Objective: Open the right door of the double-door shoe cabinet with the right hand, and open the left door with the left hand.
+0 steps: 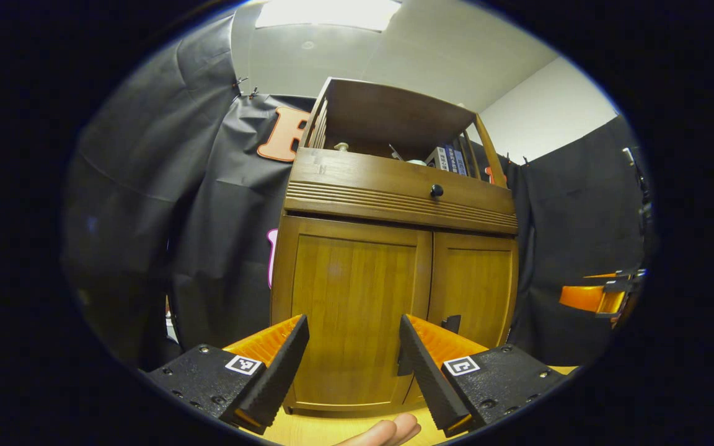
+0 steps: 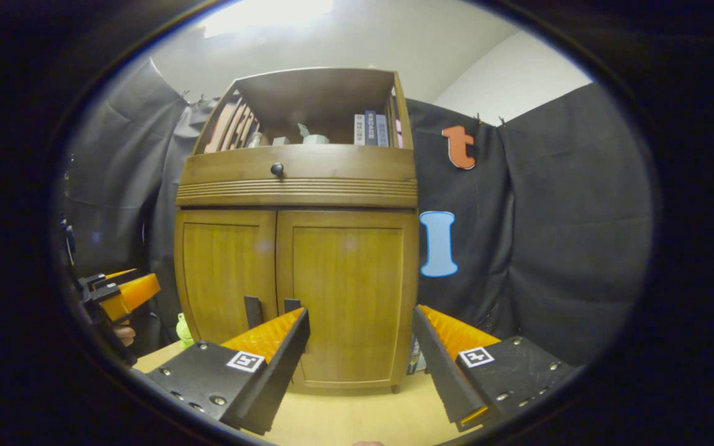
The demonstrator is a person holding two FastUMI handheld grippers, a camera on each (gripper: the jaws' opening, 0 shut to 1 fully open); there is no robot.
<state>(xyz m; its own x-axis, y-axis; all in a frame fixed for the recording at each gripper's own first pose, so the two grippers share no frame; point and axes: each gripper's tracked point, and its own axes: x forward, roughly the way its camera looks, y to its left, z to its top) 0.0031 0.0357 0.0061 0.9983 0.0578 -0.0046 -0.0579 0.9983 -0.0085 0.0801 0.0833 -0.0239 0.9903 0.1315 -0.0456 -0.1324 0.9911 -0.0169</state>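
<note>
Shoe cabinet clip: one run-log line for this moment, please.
phase: approach | shoe cabinet: both doors shut | left tool: open, facing left door | right tool: open, facing right door | contact: none
</note>
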